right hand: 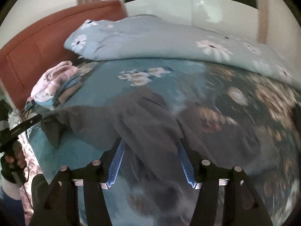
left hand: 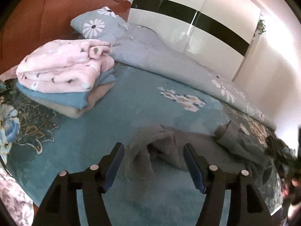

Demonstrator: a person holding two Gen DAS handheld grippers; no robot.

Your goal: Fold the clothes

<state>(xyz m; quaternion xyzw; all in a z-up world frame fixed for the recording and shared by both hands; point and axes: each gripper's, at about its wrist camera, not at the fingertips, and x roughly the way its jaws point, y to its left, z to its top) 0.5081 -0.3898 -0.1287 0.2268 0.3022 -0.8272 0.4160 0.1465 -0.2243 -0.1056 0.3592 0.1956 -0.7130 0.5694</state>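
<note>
Grey garment [left hand: 175, 148]: lies crumpled on teal floral bedspread [left hand: 116, 113], near the front edge of the bed, bunched in folds; also seen spread wider in right wrist view [right hand: 143, 124]. Fabric runs between both pairs of fingers.

L gripper [left hand: 153, 146]: jaws spread, blue pads clear of cloth on both sides; garment lies between and beyond the tips, not pinched.

R gripper [right hand: 150, 143]: jaws spread; grey cloth drapes between the ribbed blue pads, no pinch visible. View blurred, so contact w/ pads uncertain.

Hand [right hand: 16, 160] at left edge of right wrist view holds the L gripper handle.

Surroundings: folded stack, pink floral blanket [left hand: 62, 67] on top, sits well apart toward the reddish headboard [left hand: 47, 15]. Pale blue daisy-print duvet [left hand: 169, 60] heaped along far side. White wardrobe [left hand: 207, 18] w/ dark band behind.
</note>
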